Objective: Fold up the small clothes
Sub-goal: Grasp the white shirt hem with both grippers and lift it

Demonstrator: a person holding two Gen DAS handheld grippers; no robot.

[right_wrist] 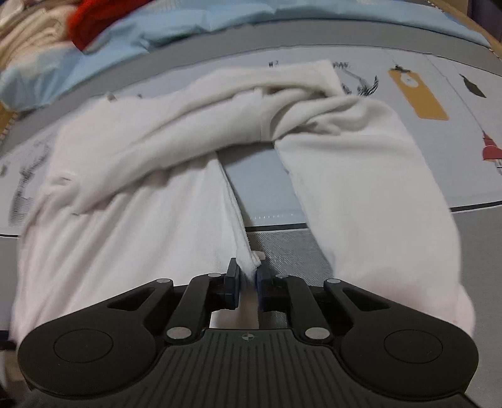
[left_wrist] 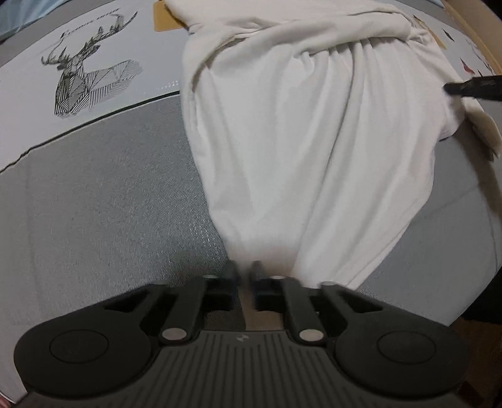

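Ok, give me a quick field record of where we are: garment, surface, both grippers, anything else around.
garment: white garment, rumpled, not yet folded flat
surface: grey cover with a deer print
left gripper: jaws shut at the garment's near edge; whether cloth is pinched cannot be told
right gripper: shut on a hem edge of the garment
background: light blue bedding, red item far left

White garment [left_wrist: 313, 150], plain, no print. Black grippers [right_wrist: 248, 276], ribbed dark grey base, silver pivot pins. Bed cover [left_wrist: 103, 194]: grey woven band with a fine speckled weave; pale panel edged by a thin dark line, printed with a black line-drawn deer [left_wrist: 84, 75], a mustard tag shape [right_wrist: 417, 94] and a red figure [right_wrist: 490, 147]. Light blue quilt [right_wrist: 175, 28]. Red cloth [right_wrist: 91, 18]. Beige clothes [right_wrist: 28, 34].
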